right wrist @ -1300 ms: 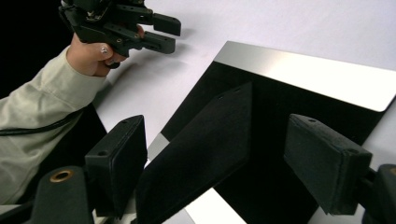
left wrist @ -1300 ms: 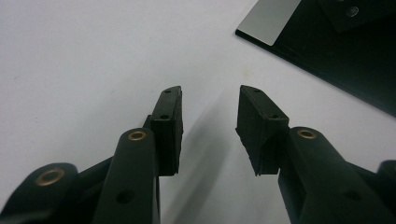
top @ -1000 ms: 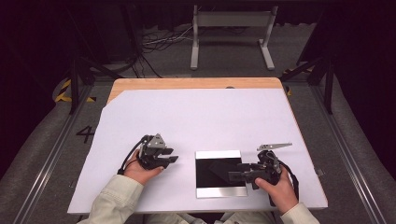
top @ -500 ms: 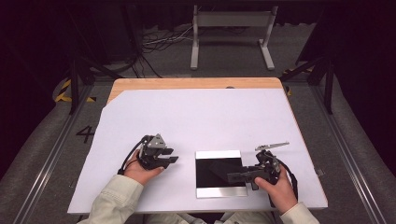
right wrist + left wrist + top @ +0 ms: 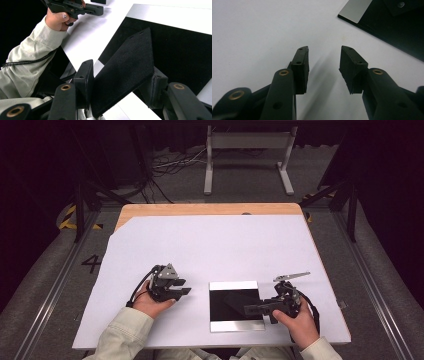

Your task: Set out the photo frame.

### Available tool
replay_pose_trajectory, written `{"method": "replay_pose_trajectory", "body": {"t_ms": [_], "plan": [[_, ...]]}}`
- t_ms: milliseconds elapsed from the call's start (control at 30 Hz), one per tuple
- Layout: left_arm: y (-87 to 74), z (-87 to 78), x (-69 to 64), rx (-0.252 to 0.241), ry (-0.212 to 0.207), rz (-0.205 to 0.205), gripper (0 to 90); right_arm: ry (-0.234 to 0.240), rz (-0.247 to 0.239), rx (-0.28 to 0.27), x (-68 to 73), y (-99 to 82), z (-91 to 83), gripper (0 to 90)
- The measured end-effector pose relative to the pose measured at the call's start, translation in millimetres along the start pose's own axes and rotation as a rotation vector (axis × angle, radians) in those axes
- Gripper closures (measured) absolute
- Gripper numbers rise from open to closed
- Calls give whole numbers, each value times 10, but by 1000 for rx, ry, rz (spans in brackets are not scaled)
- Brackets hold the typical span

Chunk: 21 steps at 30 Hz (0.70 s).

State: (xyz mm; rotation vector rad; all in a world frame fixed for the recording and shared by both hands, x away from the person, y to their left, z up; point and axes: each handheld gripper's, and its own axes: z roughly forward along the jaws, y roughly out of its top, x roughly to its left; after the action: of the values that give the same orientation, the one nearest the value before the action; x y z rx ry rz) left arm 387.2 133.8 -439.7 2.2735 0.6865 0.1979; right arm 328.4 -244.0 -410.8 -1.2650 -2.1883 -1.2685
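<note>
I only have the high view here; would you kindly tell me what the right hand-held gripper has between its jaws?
Observer: In the right gripper view, a black felt-like sheet stands tilted between the jaws of the right hand-held gripper. The jaws have just been closing, and both pads seem to touch it.
Operator: Thank you. Is the left one holding anything?
Observer: No. The left gripper view shows the left hand-held gripper open, with only bare white table between its jaws.
Operator: Is it touching the panel?
Observer: No. The black panel lies ahead of those jaws, apart from them.
</note>
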Motion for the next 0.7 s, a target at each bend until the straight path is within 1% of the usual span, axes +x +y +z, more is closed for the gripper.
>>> {"method": "replay_pose_trajectory", "body": {"t_ms": [100,233,300,467,700], "plan": [[-1,0,2,0,1,1,596,-6,-4,2,10,4,-3,505],[-2,-2,4,0,-1,-1,595,-12,-33,5,27,11,-21,523],[-2,-1,4,0,-1,1,595,-14,-42,6,41,13,-35,550],[-1,-3,0,0,-1,-1,594,-22,-81,-12,85,22,-73,617],[-2,0,-1,0,1,-2,593,-33,-104,-57,133,33,-154,717]]}}
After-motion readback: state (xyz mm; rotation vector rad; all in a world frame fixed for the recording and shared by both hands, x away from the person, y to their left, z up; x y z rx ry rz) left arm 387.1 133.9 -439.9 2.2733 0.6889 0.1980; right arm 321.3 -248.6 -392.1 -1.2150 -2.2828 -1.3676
